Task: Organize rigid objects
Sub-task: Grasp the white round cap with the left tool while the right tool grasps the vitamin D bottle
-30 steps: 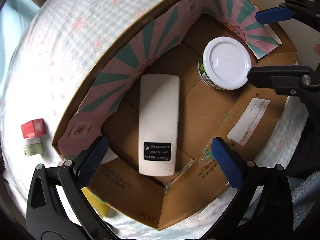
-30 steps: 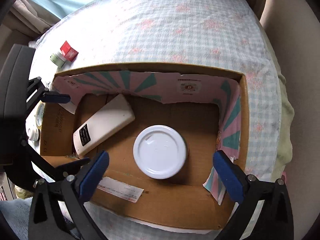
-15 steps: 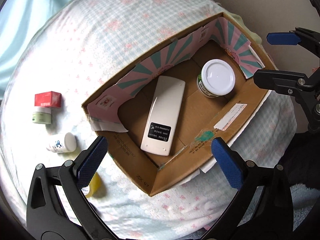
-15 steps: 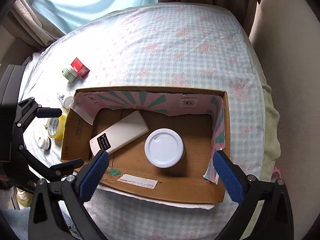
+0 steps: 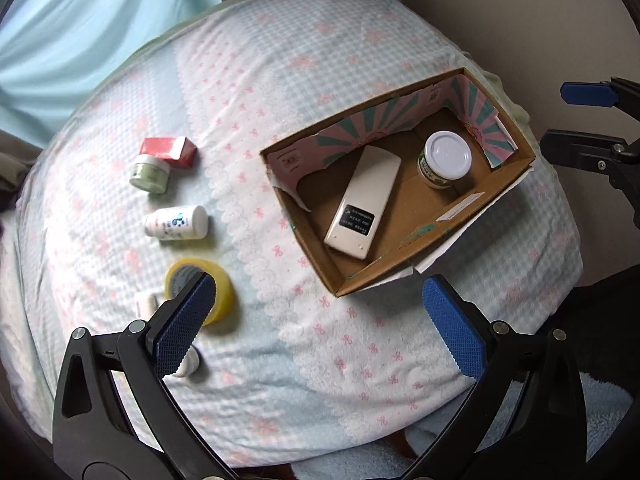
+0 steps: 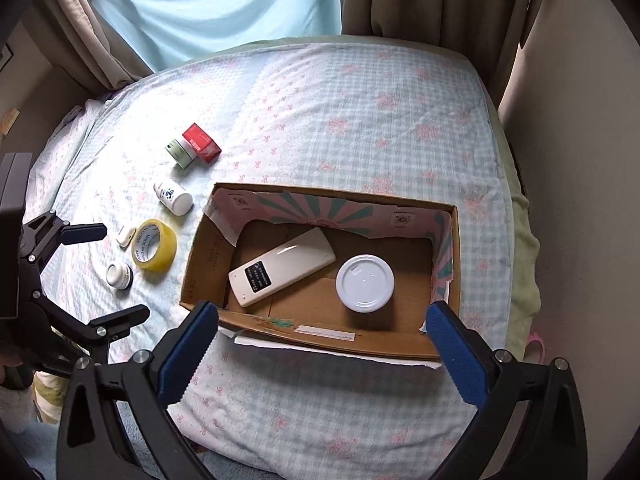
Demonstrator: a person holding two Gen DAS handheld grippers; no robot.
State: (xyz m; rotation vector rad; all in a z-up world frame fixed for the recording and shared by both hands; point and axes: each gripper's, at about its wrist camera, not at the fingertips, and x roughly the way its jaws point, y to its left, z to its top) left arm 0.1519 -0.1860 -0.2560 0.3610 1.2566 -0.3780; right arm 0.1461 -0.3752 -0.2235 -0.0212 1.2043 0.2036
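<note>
A cardboard box (image 5: 312, 258) (image 6: 188, 284) lies on the bed, holding a white remote (image 5: 362, 206) (image 6: 282, 266) and a white-lidded jar (image 5: 444, 158) (image 6: 365, 283). Left of the box lie a red carton (image 5: 170, 151) (image 6: 202, 142), a green jar (image 5: 150, 172) (image 6: 182, 153), a white bottle (image 5: 176, 222) (image 6: 173, 198), a yellow tape roll (image 5: 222, 300) (image 6: 154, 245) and a small white jar (image 6: 119, 275). My left gripper (image 5: 320, 324) hangs open above the bed near the tape. My right gripper (image 6: 320, 352) hangs open over the box's near wall. Both hold nothing.
The checked bedspread (image 6: 340, 120) stretches behind the box. Curtains (image 6: 420, 0) and a pale blue drape (image 6: 220, 4) stand at the head of the bed. A wall (image 6: 580, 160) runs along the right side. A small white object (image 6: 126, 235) sits beside the tape.
Both grippers have risen and pulled back from the box, so it looks much smaller and the loose items to its left have come into view. Remote and jar stay in the box.
</note>
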